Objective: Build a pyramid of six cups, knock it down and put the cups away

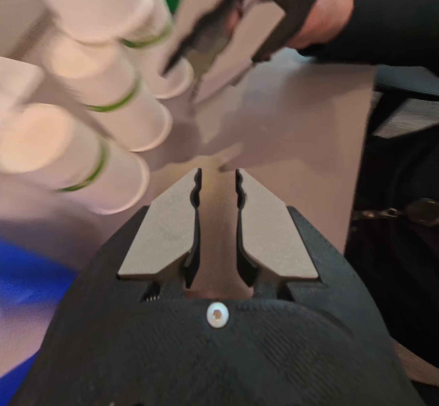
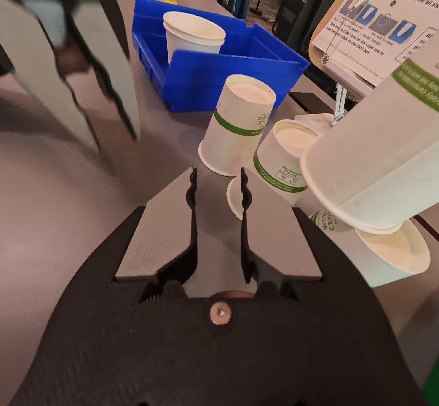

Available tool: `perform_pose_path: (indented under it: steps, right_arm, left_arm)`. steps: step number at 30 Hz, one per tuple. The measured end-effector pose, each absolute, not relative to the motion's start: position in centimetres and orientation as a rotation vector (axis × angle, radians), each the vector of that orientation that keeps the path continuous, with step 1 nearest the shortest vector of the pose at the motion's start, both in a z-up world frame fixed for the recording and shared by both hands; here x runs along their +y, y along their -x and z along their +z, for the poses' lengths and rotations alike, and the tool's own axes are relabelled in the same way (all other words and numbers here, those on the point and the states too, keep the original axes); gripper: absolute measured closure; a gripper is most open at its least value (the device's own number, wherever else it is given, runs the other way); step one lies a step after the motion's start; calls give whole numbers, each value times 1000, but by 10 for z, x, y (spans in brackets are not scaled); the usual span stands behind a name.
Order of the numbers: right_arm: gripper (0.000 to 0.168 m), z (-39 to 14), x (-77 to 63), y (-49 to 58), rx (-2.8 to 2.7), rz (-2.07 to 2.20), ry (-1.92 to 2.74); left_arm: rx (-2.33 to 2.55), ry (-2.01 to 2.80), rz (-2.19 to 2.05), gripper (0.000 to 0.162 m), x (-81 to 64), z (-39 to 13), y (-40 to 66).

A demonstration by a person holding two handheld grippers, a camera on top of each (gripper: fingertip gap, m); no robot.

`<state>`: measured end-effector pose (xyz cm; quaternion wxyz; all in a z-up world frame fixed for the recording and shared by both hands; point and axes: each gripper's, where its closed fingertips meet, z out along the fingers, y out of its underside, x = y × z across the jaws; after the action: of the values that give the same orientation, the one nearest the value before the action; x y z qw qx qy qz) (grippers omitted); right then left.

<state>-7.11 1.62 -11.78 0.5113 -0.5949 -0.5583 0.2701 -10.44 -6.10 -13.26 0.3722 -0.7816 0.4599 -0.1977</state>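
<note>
Several white paper cups with green bands are toppling. In the left wrist view they are a blurred, tilted cluster (image 1: 111, 90) at the left. In the right wrist view one cup (image 2: 240, 126) stands upside down, a second (image 2: 280, 159) leans beside it, a third (image 2: 370, 157) is tilted in the air, and another (image 2: 394, 252) lies on its side. My left gripper (image 1: 218, 176) is slightly open and empty, just right of the cluster. My right gripper (image 2: 218, 173) is slightly open and empty, just left of the cups.
A blue bin (image 2: 228, 79) behind the cups holds upright white cups (image 2: 193, 36). An instruction board (image 2: 370, 22) stands at the right. A gloved hand (image 1: 297, 3) holds the right gripper (image 1: 180, 86). The left gripper (image 2: 114, 143) is blurred. The table edge (image 1: 361, 157) is at the right.
</note>
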Motion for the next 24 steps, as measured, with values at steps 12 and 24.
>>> perform_pose_path:
  steps: [12, 24]
  right_arm:
    - [136, -136, 14, 77, -1419, 541, 1424]
    - [138, -135, 26, 70, -1374, 547, 1461]
  left_arm:
    - [548, 1874, 19, 158, -8, -45, 267]
    - [560, 1993, -36, 160, 19, -93, 276]
